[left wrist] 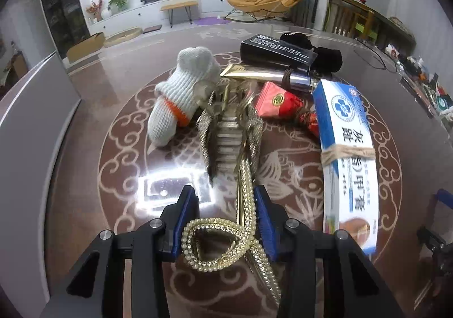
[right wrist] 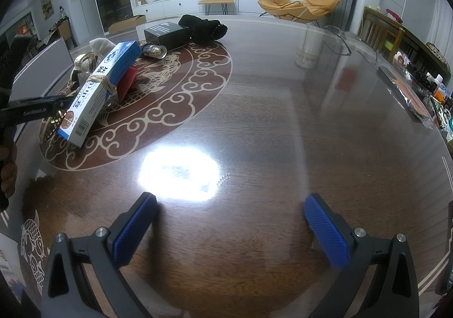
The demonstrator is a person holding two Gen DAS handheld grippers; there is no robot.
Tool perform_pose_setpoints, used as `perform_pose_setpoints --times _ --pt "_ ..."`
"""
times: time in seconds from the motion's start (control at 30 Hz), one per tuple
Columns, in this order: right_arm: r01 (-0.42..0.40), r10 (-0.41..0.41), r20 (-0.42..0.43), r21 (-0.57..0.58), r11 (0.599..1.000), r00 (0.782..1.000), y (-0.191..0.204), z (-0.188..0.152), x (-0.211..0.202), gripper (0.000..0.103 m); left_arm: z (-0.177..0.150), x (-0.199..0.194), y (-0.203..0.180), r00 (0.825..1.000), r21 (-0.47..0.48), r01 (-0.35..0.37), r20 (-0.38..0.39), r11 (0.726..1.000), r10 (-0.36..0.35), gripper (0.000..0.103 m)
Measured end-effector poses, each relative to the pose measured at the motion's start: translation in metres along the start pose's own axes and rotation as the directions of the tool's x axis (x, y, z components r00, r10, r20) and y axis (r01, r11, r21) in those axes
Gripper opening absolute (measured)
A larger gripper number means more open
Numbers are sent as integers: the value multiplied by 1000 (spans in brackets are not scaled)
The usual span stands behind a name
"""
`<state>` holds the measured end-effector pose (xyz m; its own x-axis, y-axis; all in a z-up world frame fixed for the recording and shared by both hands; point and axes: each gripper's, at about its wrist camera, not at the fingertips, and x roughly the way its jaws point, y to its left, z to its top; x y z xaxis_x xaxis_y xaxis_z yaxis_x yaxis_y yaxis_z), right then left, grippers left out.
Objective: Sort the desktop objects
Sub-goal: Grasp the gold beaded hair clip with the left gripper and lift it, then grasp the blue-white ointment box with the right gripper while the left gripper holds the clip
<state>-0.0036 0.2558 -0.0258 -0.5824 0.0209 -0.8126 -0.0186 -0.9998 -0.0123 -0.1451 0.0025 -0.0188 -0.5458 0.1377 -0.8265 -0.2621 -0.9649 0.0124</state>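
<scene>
Clamping a gold hair clip (left wrist: 243, 190), left hand-held gripper (left wrist: 225, 221) starts sorting; right hand-held gripper (right wrist: 230, 230) gapes empty; pile w/ blue box (left wrist: 348, 153) remains mid-tabletop (right wrist: 283, 134).

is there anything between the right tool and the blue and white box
Nothing visible. The right tool hangs open over bare table, and the blue and white box lies ahead to its left, propped on the pile. The left tool, shut on the gold hair clip, sits just beyond the box.

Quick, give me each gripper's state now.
Left gripper: shut on the gold hair clip.
Right gripper: open, holding nothing, above the table.
</scene>
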Motion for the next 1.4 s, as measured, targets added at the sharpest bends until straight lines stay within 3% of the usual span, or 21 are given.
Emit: perform_pose_setpoints --times 0.57,0.9,0.97,1.03,1.2,1.27,1.33,1.4 --pt "0 0 0 0 1000 1000 0 0 0 103 -75 -50 21 1000 -47 -24 11 999 24 43" --pt "-1 1 0 2 1000 1000 0 0 0 103 -91 -57 27 998 -56 -26 56 998 29 43" --pt "-38 38 -16 21 999 999 4 3 -1 103 -94 -57 26 997 -60 -25 70 998 29 43" --pt "-163 164 -6 65 984 986 15 9 -8 103 -93 -57 26 997 -62 -25 71 998 30 43" --pt "-337 339 -23 71 939 941 80 51 -1 103 -93 -57 26 997 -63 -25 73 998 30 43" --pt "-314 315 -63 31 949 947 109 69 15 103 -93 -57 26 997 -63 -26 73 998 30 43" --pt "-240 236 -102 -29 970 966 136 82 32 103 -93 -57 25 997 -61 -32 73 998 36 43" --pt "-196 188 -98 -72 978 977 151 87 40 101 -93 -57 25 997 -60 -34 73 998 38 43"
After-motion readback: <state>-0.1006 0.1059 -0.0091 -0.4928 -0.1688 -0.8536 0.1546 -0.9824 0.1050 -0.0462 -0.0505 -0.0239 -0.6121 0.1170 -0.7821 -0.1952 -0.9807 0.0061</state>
